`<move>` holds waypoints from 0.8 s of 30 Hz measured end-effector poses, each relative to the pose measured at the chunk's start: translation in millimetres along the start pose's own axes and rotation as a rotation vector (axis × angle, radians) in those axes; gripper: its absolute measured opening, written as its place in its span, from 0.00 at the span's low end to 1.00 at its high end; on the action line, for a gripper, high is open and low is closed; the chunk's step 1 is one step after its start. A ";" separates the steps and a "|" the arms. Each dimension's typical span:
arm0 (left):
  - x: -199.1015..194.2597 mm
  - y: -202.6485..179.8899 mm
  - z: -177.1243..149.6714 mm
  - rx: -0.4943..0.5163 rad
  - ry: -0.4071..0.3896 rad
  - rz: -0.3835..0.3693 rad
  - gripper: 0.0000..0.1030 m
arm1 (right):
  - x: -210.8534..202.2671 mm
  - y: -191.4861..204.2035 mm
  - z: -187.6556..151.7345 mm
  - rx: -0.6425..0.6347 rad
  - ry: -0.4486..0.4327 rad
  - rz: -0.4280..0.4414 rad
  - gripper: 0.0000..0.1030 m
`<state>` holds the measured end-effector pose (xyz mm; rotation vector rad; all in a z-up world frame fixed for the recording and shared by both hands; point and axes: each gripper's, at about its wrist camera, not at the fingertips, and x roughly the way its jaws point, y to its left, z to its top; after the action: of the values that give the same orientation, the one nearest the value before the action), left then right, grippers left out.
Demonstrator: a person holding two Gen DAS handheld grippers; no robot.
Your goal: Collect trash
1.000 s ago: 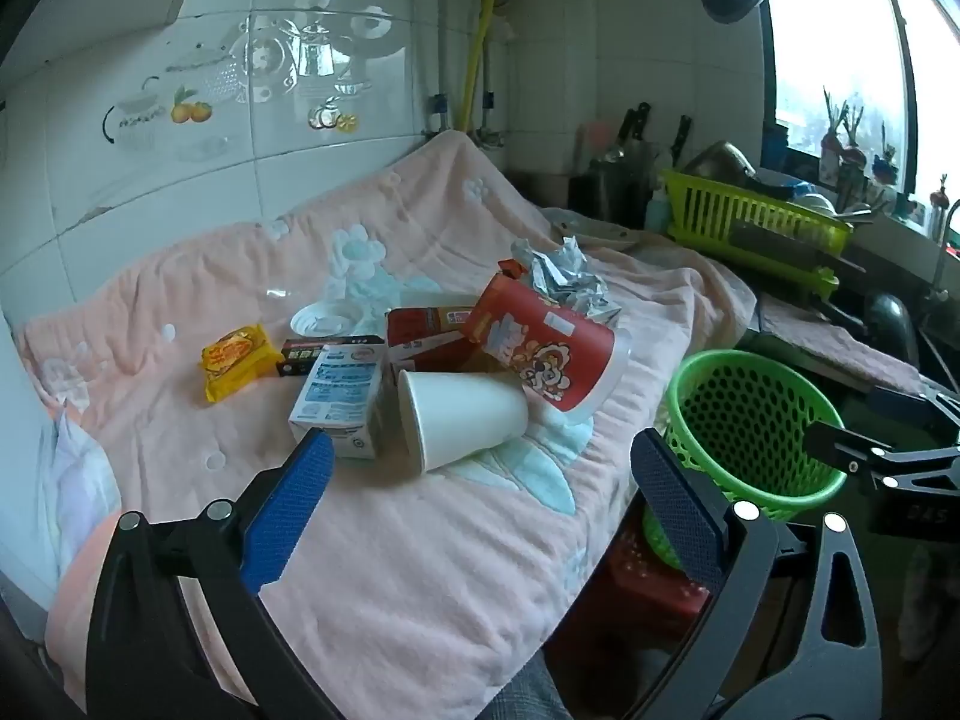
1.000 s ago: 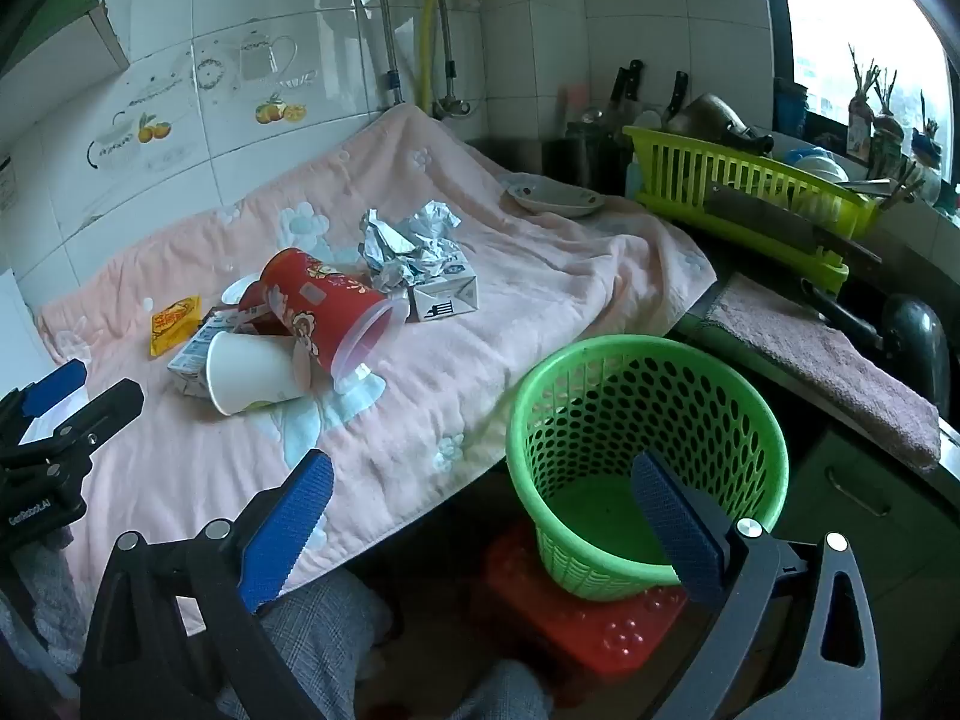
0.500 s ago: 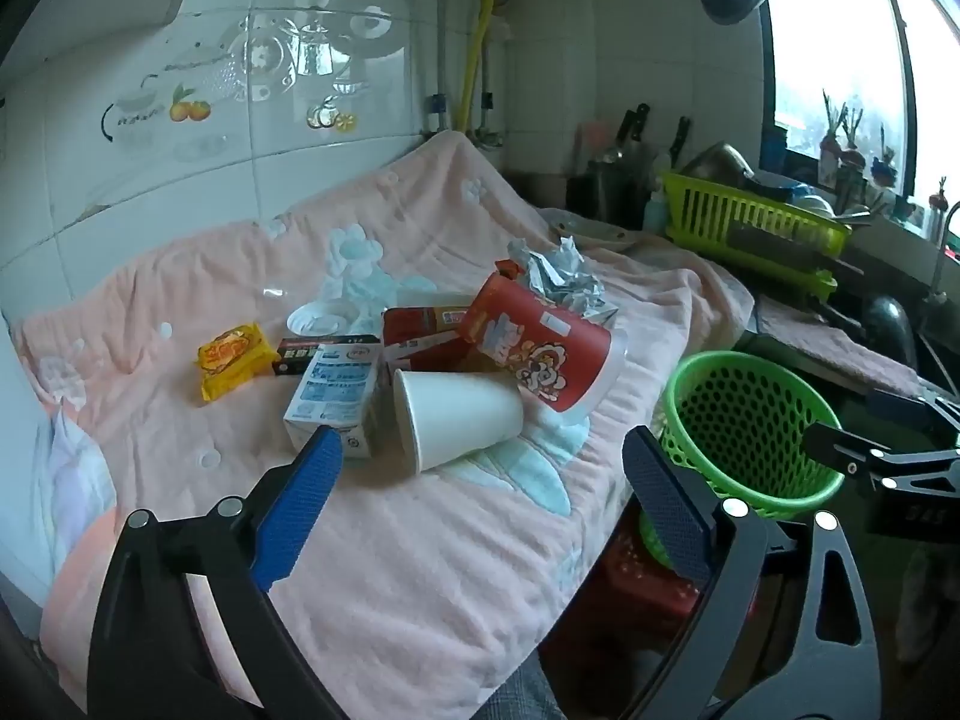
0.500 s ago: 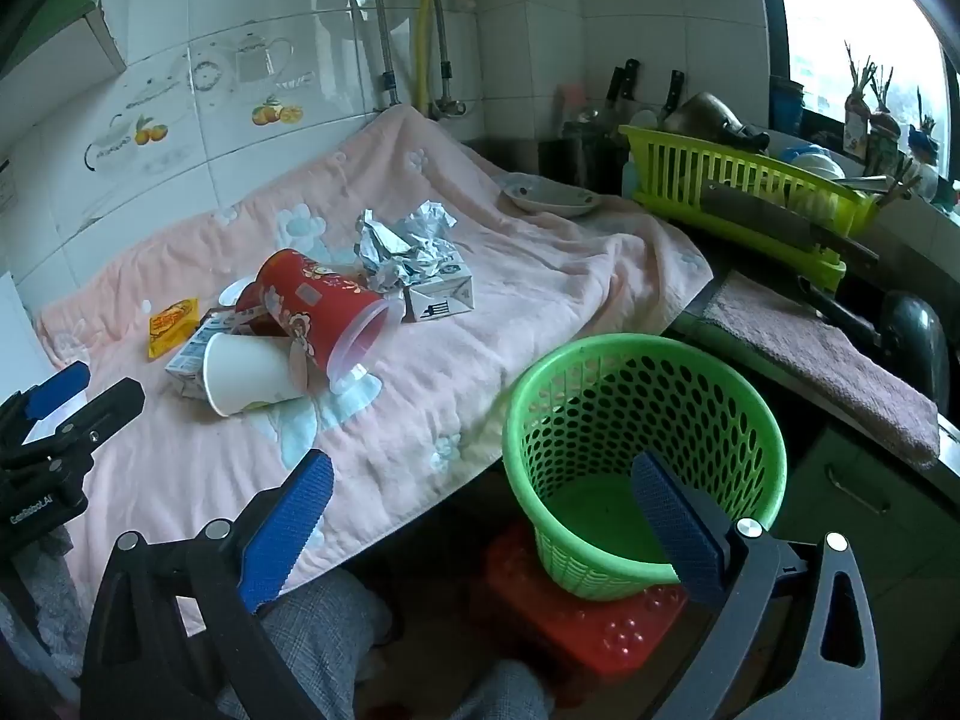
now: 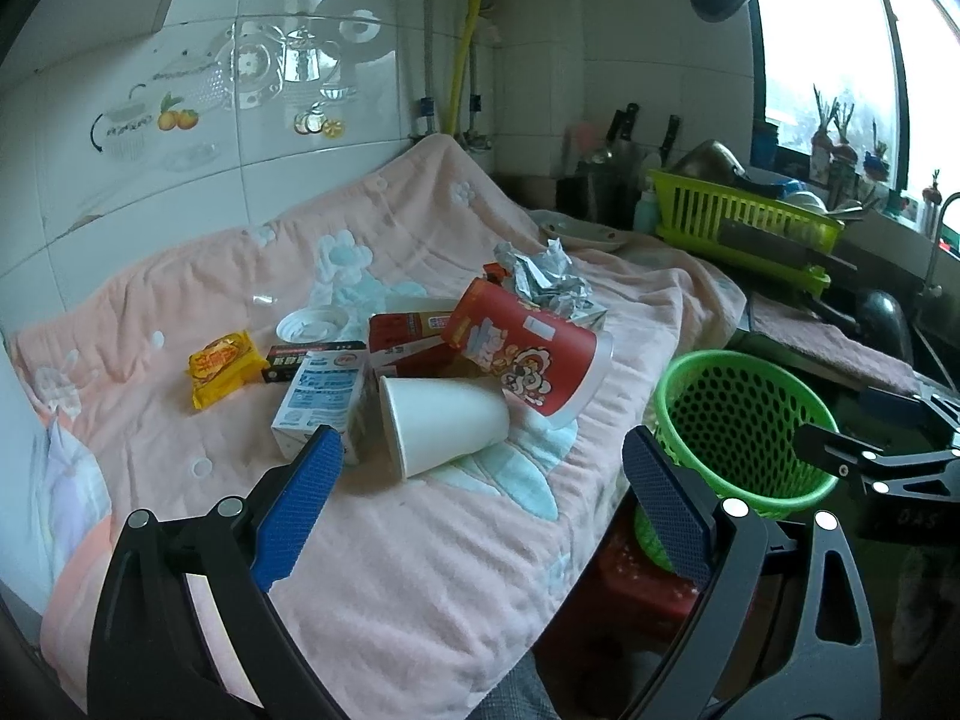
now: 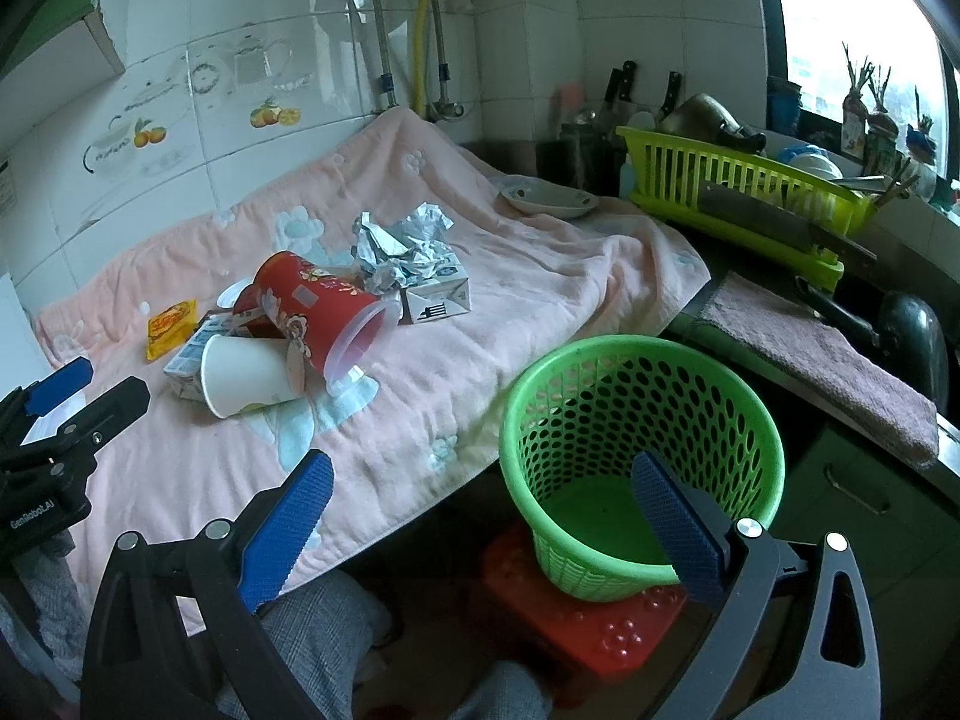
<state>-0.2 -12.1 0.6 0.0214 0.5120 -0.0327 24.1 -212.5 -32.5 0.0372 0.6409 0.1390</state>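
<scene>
A white paper cup (image 5: pixel 441 423) lies tipped beside a red cup (image 5: pixel 528 354), near an empty green basket (image 6: pixel 642 456).

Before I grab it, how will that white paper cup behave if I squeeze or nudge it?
The white cup lies on its side on the pink cloth, so a nudge would probably roll it in a curve. It looks empty and thin-walled, likely light and easy to crush. It seems to touch the red cup, which may shift.

Red carton (image 5: pixel 408 339) half hidden behind white paper cup (image 5: pixel 441 432); small carton (image 6: pixel 435 294) partly under crumpled foil (image 6: pixel 399 249); carton print too small to read.
</scene>
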 end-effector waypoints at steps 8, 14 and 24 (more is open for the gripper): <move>4.4 -3.3 0.9 0.003 0.008 -0.009 0.90 | -0.2 -3.3 1.4 0.004 0.001 -0.002 0.94; 4.7 -2.6 0.8 0.003 0.007 -0.010 0.90 | 1.0 -4.7 1.4 0.008 0.004 -0.002 0.94; 9.2 -4.9 2.1 0.005 0.011 -0.019 0.90 | 3.0 -6.8 0.6 0.011 0.007 -0.002 0.94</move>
<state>8.7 -17.3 -2.2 0.0213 0.5231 -0.0520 27.6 -218.8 -34.3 0.0464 0.6488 0.1336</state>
